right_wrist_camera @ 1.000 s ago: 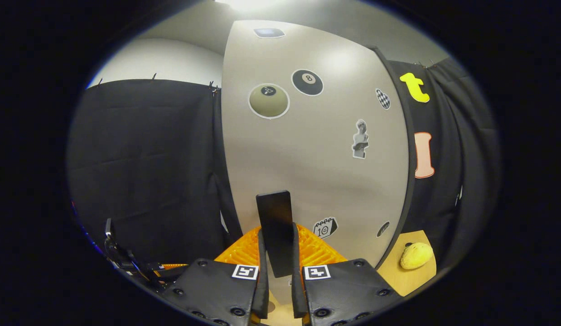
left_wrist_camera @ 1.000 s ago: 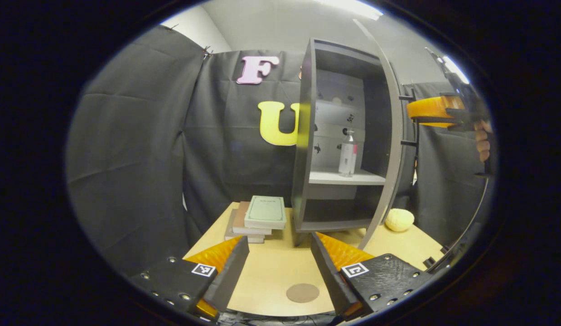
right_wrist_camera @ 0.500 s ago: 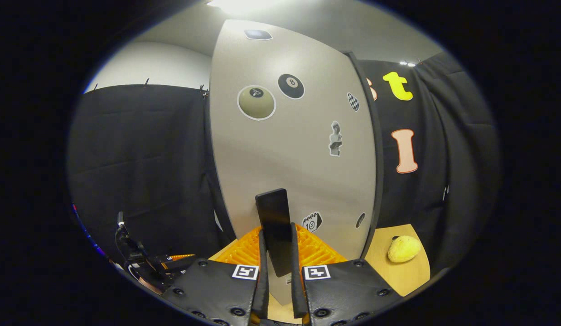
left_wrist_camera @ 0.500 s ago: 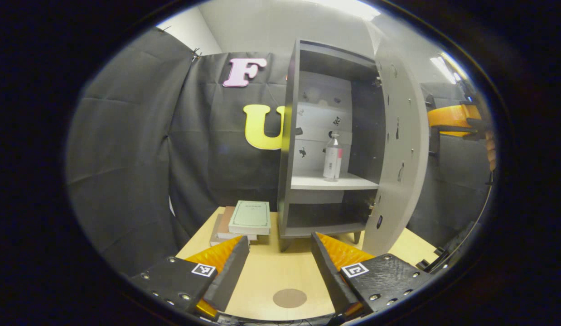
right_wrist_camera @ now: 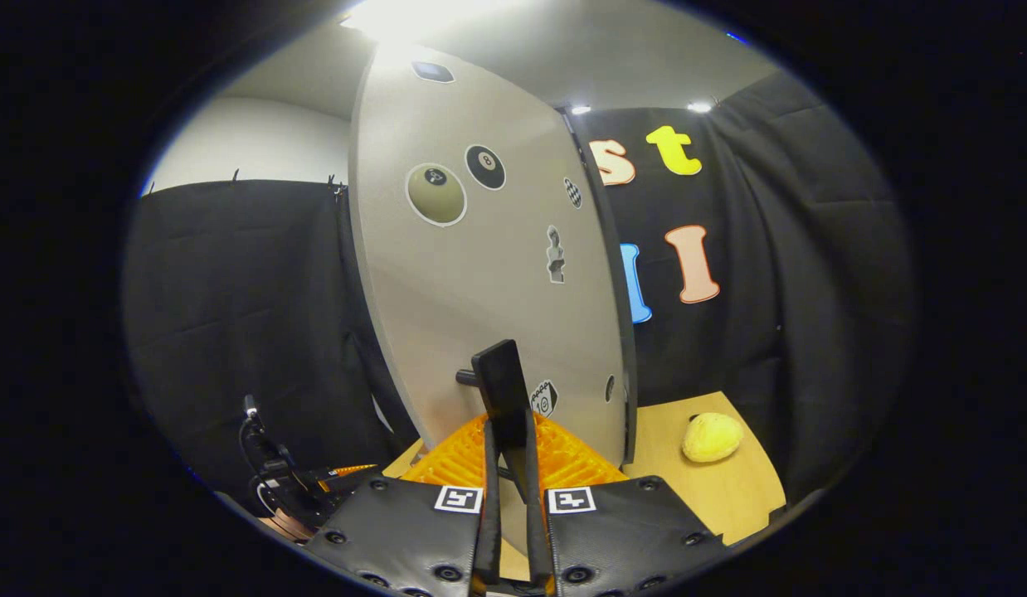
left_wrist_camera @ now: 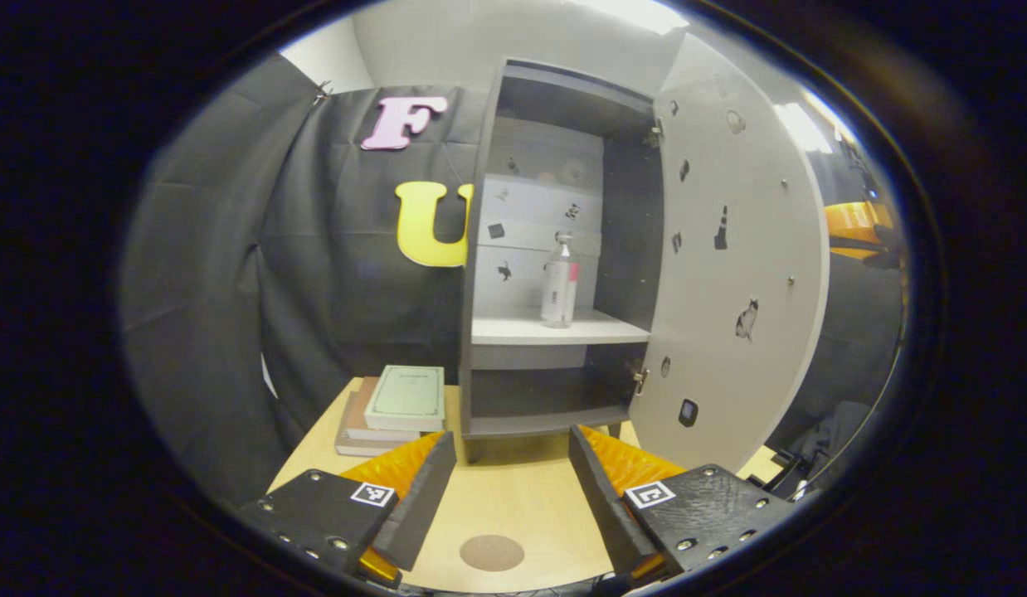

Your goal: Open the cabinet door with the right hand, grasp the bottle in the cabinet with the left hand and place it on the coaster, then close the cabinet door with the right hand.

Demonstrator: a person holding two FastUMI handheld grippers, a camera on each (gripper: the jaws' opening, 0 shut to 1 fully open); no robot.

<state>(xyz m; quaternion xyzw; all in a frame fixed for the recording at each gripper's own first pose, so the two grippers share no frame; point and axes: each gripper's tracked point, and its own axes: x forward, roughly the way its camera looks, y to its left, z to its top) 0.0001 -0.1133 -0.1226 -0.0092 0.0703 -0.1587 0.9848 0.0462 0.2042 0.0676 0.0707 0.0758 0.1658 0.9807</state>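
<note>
Right gripper view: your right tool (right_wrist_camera: 508,497) is clamped on the black door handle (right_wrist_camera: 502,396), fingers pinching both sides. Cabinet door (right_wrist_camera: 480,274) stands swung wide. Left gripper view: your left tool (left_wrist_camera: 505,489) is spread wide, holding nothing, low over the bench (left_wrist_camera: 522,497). Bottle (left_wrist_camera: 559,282) stands upright on the cabinet (left_wrist_camera: 480,249) middle shelf (left_wrist_camera: 555,330). Coaster (left_wrist_camera: 491,552) lies on the bench between your left tool's fingers, well apart from the bottle. Books (left_wrist_camera: 393,406) are stacked left of the cabinet.

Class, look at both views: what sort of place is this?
Probably a staged test booth, not a home: black cloth wall, one small cabinet on a table, and a hand-held gripper clamping its door handle.
</note>
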